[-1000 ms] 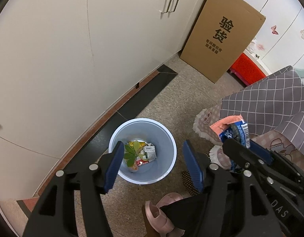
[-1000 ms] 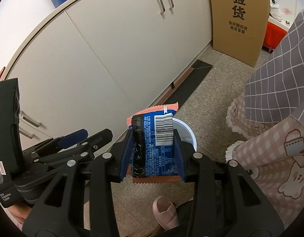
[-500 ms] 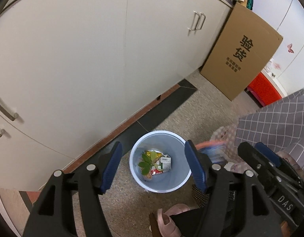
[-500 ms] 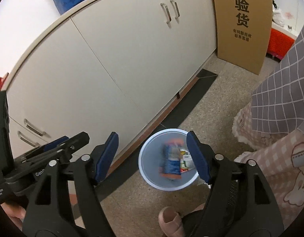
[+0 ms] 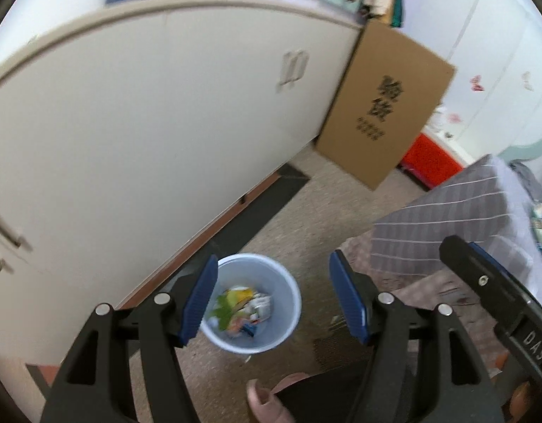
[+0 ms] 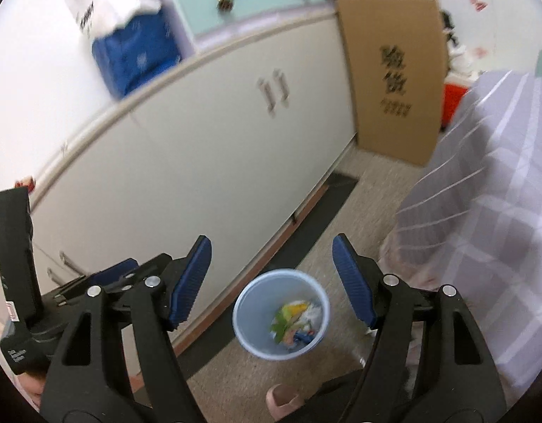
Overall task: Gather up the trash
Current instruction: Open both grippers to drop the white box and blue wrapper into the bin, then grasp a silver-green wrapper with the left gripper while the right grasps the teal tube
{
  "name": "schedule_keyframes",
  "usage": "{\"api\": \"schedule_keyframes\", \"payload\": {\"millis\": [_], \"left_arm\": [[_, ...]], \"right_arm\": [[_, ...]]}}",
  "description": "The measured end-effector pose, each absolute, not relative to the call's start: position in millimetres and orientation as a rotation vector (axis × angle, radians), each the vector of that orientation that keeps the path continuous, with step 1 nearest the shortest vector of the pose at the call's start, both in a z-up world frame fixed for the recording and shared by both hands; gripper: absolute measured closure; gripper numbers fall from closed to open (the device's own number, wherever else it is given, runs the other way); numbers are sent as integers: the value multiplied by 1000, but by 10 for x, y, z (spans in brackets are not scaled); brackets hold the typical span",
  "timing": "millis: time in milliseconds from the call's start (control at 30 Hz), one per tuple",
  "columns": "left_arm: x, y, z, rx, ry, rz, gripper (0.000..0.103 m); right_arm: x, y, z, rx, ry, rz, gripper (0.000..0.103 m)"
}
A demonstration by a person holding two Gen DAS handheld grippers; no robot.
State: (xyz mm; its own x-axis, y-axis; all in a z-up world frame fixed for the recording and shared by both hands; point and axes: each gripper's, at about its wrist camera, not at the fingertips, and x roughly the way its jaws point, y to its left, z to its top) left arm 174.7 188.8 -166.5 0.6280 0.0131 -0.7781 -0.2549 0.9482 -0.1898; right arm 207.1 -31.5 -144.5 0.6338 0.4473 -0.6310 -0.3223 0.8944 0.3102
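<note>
The blue snack wrapper (image 6: 300, 336), clamped a second ago in the right gripper (image 6: 272, 278), is now being seen among the trash inside the pale blue bin (image 6: 248, 338), which is standing on the floor beside the white cabinet (image 6: 200, 162). The jaws of the right gripper are being held wide apart and empty above the bin. The jaws of the left gripper (image 5: 272, 299) are likewise being held apart, empty. Both grippers are being raised away from the bin; this deposit is judged complete.
</note>
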Motion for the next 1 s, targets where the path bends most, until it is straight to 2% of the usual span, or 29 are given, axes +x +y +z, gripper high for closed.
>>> {"api": "schedule_keyframes", "payload": {"millis": [267, 467, 767, 1000], "left_arm": [[1950, 868, -1046, -215, 791, -55, 35], [2221, -294, -711, -133, 780, -269, 34], [2595, -1631, -771, 42, 840, -432, 35], [2948, -2086, -1062, 132, 940, -448, 47]], "right_arm": [[1866, -1431, -785, 241, 611, 293, 32], [1754, -2518, -605, 267, 555, 72, 32], [1653, -3636, -733, 333, 587, -95, 32], [1673, -3855, -925, 351, 633, -79, 32]]}}
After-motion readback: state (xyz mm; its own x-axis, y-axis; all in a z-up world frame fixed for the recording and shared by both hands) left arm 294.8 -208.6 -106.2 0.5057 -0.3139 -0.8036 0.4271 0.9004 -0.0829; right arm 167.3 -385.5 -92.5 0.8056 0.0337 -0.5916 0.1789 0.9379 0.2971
